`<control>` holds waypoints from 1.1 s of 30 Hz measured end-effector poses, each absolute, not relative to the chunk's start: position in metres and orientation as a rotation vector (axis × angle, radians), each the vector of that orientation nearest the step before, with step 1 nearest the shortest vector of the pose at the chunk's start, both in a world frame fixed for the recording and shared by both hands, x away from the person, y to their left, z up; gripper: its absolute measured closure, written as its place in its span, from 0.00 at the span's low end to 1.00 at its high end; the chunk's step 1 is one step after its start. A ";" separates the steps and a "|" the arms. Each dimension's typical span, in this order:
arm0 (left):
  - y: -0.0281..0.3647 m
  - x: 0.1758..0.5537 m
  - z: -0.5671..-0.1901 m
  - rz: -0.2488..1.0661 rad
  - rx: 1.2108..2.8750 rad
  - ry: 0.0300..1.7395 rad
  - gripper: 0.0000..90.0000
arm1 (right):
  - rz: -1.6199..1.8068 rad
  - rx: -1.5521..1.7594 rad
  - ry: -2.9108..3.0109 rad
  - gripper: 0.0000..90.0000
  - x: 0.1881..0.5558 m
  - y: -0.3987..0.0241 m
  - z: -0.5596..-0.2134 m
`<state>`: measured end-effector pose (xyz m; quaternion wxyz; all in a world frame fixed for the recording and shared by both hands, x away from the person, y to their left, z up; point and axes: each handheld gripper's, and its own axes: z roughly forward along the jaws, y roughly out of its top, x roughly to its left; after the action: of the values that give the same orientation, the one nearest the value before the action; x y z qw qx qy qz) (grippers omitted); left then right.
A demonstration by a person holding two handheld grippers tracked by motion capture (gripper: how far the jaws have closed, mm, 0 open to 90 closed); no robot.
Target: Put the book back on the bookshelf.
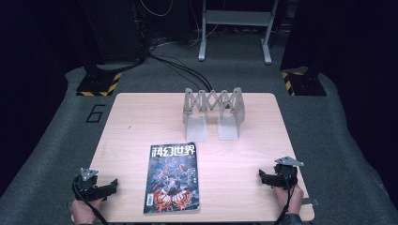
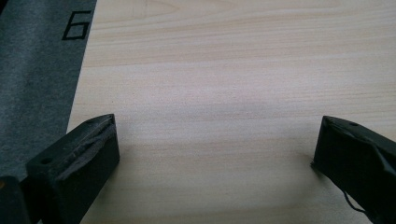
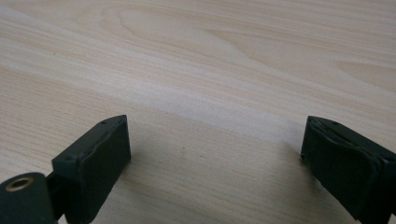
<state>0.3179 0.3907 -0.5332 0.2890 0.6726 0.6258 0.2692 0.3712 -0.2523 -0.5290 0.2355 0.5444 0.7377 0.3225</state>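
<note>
A magazine [image 1: 172, 178] with a dark illustrated cover lies flat near the table's front edge, about in the middle. Behind it, at the far middle of the table, stands a grey expanding metal rack [image 1: 213, 112] with two flat base plates. My left gripper [image 1: 111, 186] rests at the front left corner, left of the magazine, open, with bare wood between its jaws [image 2: 215, 144]. My right gripper [image 1: 262, 176] sits at the front right, also open over bare wood [image 3: 215, 144]. Neither touches the magazine.
The light wooden table [image 1: 141, 122] stands on grey carpet marked with a number 6 [image 1: 95, 113]. Black stands with yellow-black striped bases [image 1: 98, 84] and cables lie beyond the far edge. A grey metal frame [image 1: 234, 28] stands farther back.
</note>
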 end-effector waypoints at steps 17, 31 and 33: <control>0.382 0.314 -0.520 0.665 1.786 1.612 0.00 | 0.892 1.486 2.027 0.10 0.371 -0.253 -0.529; 0.332 0.324 -0.501 0.548 1.855 1.453 0.00 | 0.888 1.499 2.017 0.13 0.370 -0.253 -0.529; 0.322 0.326 -0.501 0.523 1.881 1.426 0.00 | 0.898 1.507 1.998 0.13 0.370 -0.252 -0.529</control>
<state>0.3257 0.3222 -0.5011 0.3541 0.7277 0.5515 0.2023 0.3704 -0.2516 -0.5290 0.2393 0.5503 0.7297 0.3279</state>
